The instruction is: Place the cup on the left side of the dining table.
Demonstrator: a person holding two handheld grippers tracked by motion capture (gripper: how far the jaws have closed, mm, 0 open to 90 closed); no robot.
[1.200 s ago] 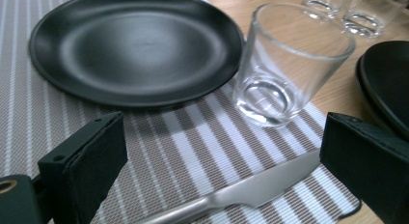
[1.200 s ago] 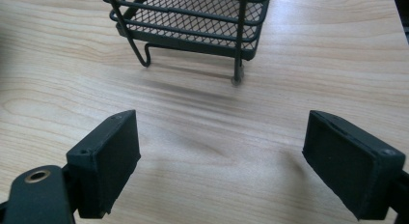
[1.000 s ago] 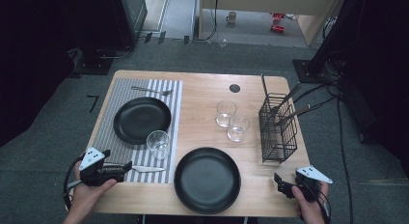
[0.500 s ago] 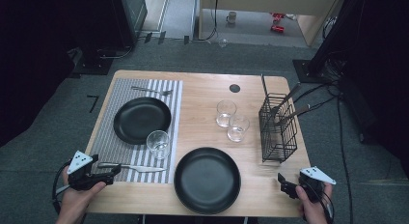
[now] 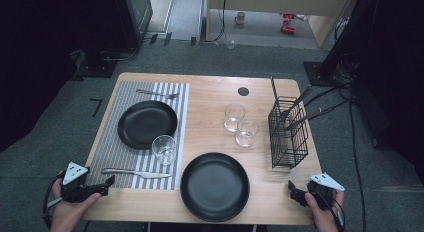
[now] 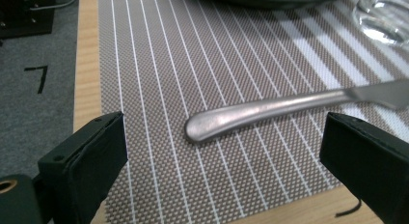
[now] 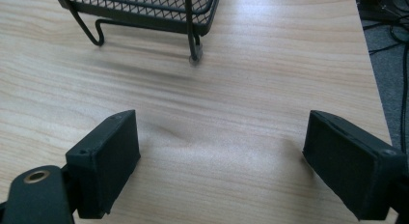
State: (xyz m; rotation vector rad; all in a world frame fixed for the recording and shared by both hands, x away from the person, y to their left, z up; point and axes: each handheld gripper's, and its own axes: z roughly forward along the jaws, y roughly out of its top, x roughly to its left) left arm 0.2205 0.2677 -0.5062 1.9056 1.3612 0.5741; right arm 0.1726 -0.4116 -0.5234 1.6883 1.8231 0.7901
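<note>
A table knife (image 5: 137, 173) lies along the near end of the striped placemat (image 5: 107, 152). My left gripper (image 5: 109, 182) is open at the table's front left corner, just left of the knife's handle. In the left gripper view the handle end (image 6: 260, 113) lies on the placemat (image 6: 193, 55) ahead of the open left gripper (image 6: 226, 137), untouched. My right gripper (image 5: 294, 192) is open at the front right corner. The right gripper (image 7: 219, 137) has only bare wood (image 7: 217, 89) between its jaws.
One black plate (image 5: 147, 123) and a glass (image 5: 164, 149) sit on the placemat, with a fork (image 5: 157, 94) at its far end. A second black plate (image 5: 215, 186) is front centre. Two glasses (image 5: 234, 117) (image 5: 247, 132) stand mid-table. A wire basket (image 5: 287, 132) (image 7: 144, 7) holds utensils at right.
My left gripper has drawn back left and toward the front edge, away from the knife. The right gripper has slipped slightly toward the person. Nothing on the table moved.
</note>
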